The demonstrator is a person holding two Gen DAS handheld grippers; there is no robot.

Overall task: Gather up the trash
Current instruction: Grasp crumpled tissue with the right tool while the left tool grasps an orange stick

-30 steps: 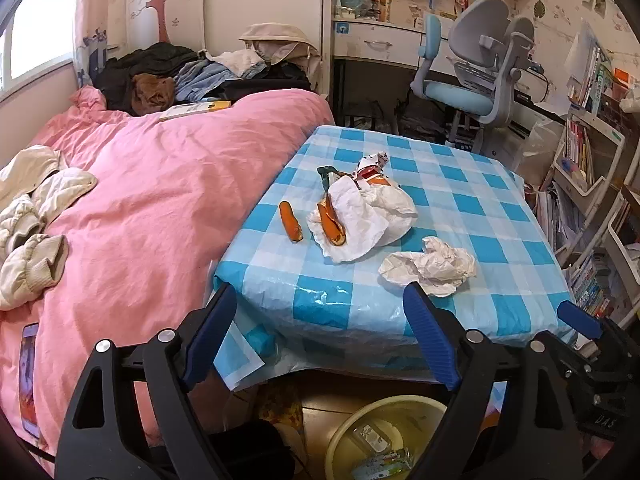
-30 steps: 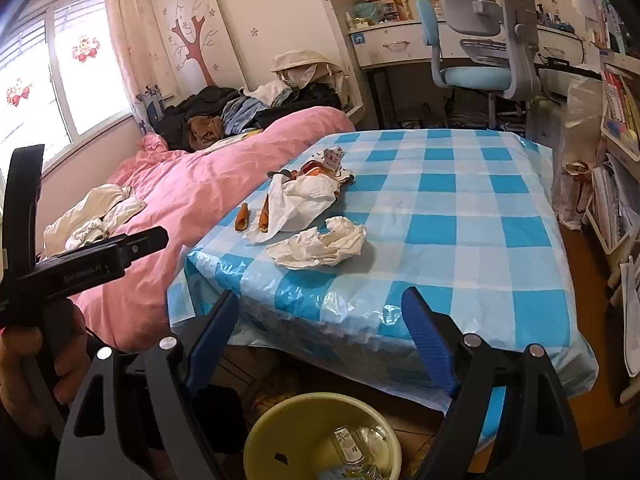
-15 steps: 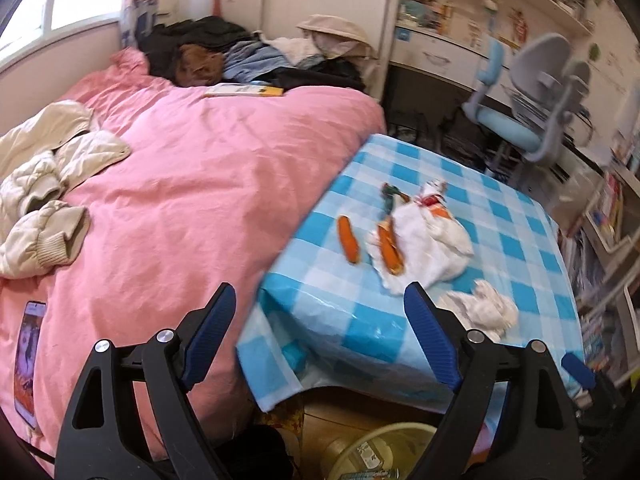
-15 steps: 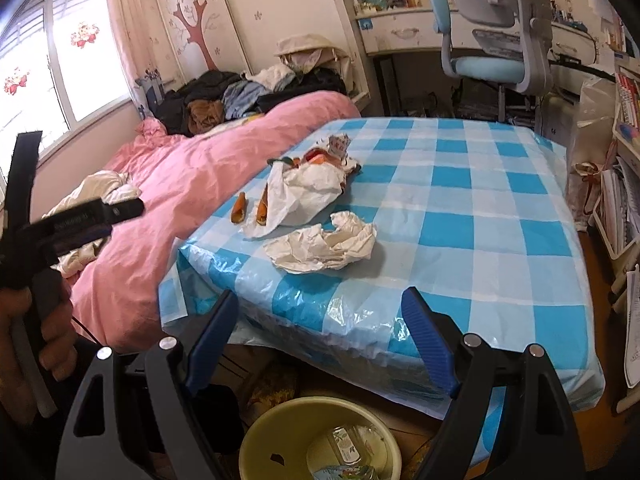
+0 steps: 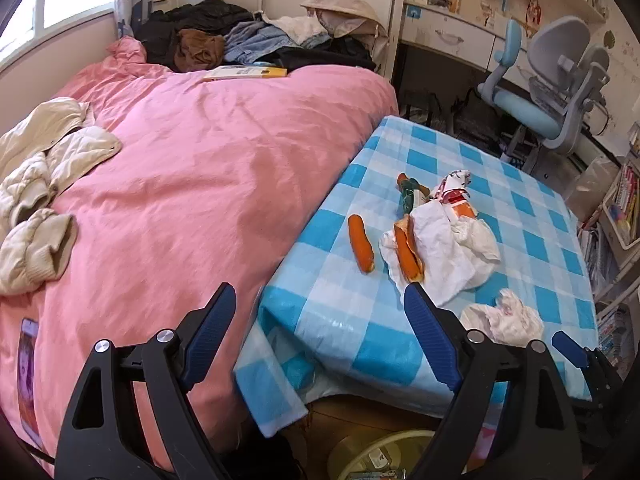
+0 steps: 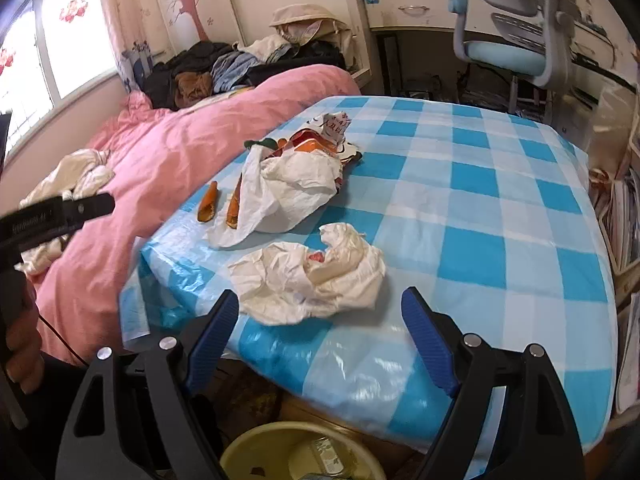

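we hold both claws apart and empty: left gripper (image 5: pixel 320 312), right gripper (image 6: pixel 320 308). crumpled paper (image 6: pixel 312 276) lies near on the table (image 6: pixel 500 216), wrappers (image 6: pixel 296 184) farther left; bin (image 6: pixel 264 452) below seems to hold some scraps already.

Both grippers, left gripper (image 5: pixel 320 320) and right gripper (image 6: pixel 320 316), have black frames, ribbed blue finger pads (image 6: pixel 214 328) and silver screws. The left one's black handle bears faint lettering.

A child's bedroom at home: a bed with a pink duvet (image 5: pixel 208 184), a tree-painted wardrobe (image 6: pixel 188 4), a study chair (image 5: pixel 552 92), and crowded bookshelves (image 5: pixel 620 216).
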